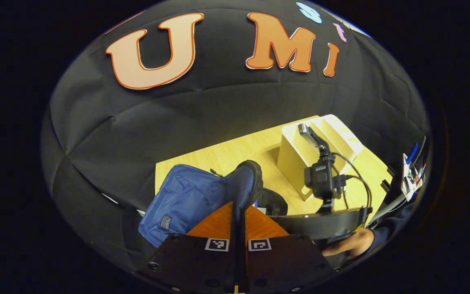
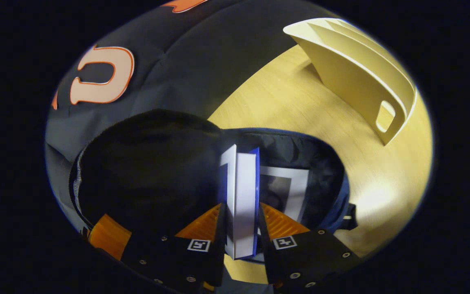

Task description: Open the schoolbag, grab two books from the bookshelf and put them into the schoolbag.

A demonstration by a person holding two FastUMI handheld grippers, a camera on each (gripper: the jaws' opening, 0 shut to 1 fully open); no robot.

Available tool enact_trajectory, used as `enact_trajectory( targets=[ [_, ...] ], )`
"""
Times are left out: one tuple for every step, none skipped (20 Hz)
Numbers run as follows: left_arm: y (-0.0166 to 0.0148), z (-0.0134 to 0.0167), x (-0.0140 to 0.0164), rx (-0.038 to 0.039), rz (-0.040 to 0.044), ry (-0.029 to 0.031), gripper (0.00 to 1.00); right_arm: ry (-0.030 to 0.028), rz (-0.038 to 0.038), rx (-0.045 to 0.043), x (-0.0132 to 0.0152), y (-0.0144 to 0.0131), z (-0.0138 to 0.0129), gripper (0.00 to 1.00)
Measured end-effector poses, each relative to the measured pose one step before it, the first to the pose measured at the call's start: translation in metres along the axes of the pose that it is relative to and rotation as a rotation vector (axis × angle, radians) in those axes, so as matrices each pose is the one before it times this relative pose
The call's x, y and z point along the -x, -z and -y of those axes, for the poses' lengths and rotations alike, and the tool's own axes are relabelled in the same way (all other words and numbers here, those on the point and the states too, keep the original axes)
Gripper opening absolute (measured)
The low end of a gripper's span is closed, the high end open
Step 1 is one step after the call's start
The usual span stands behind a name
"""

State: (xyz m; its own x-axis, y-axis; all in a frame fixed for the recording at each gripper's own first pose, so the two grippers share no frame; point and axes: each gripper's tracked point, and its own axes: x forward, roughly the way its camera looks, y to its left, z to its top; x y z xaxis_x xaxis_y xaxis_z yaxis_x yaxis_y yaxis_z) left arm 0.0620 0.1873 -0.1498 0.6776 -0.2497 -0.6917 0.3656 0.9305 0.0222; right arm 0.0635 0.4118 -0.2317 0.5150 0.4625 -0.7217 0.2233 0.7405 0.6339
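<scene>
Left tongs (image 1: 238,228) pinch the blue schoolbag's (image 1: 186,200) flap | right tongs (image 2: 241,234) clamp a book (image 2: 243,196) upright over the open bag (another book (image 2: 284,192) inside) | bookshelf (image 2: 353,69) near the worktop's (image 2: 292,106) far edge

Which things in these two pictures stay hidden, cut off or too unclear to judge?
- Right gripper view: the lower part of the second book inside the open blue schoolbag, hidden by the white blue-edged book in the right gripper.
- Right gripper view: the schoolbag's dark inside, too dim to make out.
- Left gripper view: the schoolbag's opening, hidden behind its raised flap, on which the left gripper is shut.
- Left gripper view: the cream bookshelf's slots, partly hidden by the right gripper's camera.
</scene>
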Motion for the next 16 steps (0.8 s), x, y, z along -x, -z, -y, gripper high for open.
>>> enact_trajectory(
  targets=[
    [0.00185, -0.00097, -0.00184, 0.00381, -0.00572, -0.00516, 0.03, 0.01200, 0.02959, 0.07673, 0.00619, -0.01095, 0.00220, 0.58],
    [0.00014, 0.00152, -0.00008, 0.00582, -0.00211, 0.00329, 0.03, 0.01065, 0.01705, 0.07434, 0.00651, -0.00698, 0.00241, 0.50],
    [-0.00045, 0.00247, -0.00103, -0.00025, 0.00205, 0.00382, 0.03, 0.00058, 0.01898, 0.05989, 0.00634, -0.00769, 0.00017, 0.51],
    [0.00001, 0.00179, -0.00107, -0.00463, -0.00356, -0.00237, 0.03, 0.01092, 0.02152, 0.04793, 0.00965, -0.00622, 0.00179, 0.55],
    [0.00103, 0.00121, -0.00086, -0.00703, -0.00360, -0.00483, 0.03, 0.00838, 0.02721, 0.03492, 0.00685, -0.01039, 0.00268, 0.58],
    [-0.00089, 0.00098, 0.00061, -0.00836, 0.00131, -0.00624, 0.03, 0.01225, 0.03300, 0.03122, 0.00888, -0.01141, 0.00502, 0.63],
    [0.00047, 0.00143, -0.00314, -0.00616, -0.00110, -0.00041, 0.04, 0.01279, 0.03027, 0.02769, 0.00771, -0.01213, 0.00700, 0.64],
    [0.00142, 0.00219, 0.00000, -0.00346, 0.00051, 0.00259, 0.04, 0.01460, 0.03325, 0.02816, 0.00699, -0.00995, 0.01035, 0.66],
    [-0.00077, 0.00392, 0.00035, 0.00299, 0.00709, 0.00807, 0.01, 0.02351, 0.02574, 0.02249, 0.00643, -0.01118, 0.01325, 0.57],
    [0.00006, 0.00492, 0.00038, 0.00328, 0.00209, 0.00888, 0.13, 0.02472, 0.03424, 0.01537, 0.00781, -0.01086, 0.01350, 0.72],
    [0.00026, 0.00332, -0.00328, 0.00213, 0.00640, 0.00137, 0.15, 0.01797, 0.02507, 0.00907, 0.00605, -0.01182, 0.01084, 0.73],
    [-0.00079, 0.00490, -0.00099, 0.00431, 0.00245, -0.00033, 0.18, 0.01593, 0.02837, 0.00627, 0.00473, -0.00817, 0.01455, 0.73],
    [0.00098, 0.00554, -0.00107, 0.00712, -0.00328, 0.00103, 0.19, 0.01657, 0.02540, 0.00964, 0.00571, -0.00881, 0.01224, 0.74],
    [-0.00077, 0.00760, 0.00110, 0.00262, 0.00165, 0.00001, 0.22, 0.02100, 0.02819, 0.01327, 0.00546, -0.00896, 0.01414, 0.73],
    [-0.00182, 0.00748, 0.00228, -0.00161, 0.00532, -0.00123, 0.25, 0.01546, 0.02553, 0.01434, 0.00657, -0.00886, 0.01405, 0.63],
    [-0.00177, 0.00721, 0.00027, -0.00440, 0.00713, -0.00325, 0.27, 0.00739, 0.02533, 0.01873, 0.00616, -0.01028, 0.01373, 0.74]
  ],
)
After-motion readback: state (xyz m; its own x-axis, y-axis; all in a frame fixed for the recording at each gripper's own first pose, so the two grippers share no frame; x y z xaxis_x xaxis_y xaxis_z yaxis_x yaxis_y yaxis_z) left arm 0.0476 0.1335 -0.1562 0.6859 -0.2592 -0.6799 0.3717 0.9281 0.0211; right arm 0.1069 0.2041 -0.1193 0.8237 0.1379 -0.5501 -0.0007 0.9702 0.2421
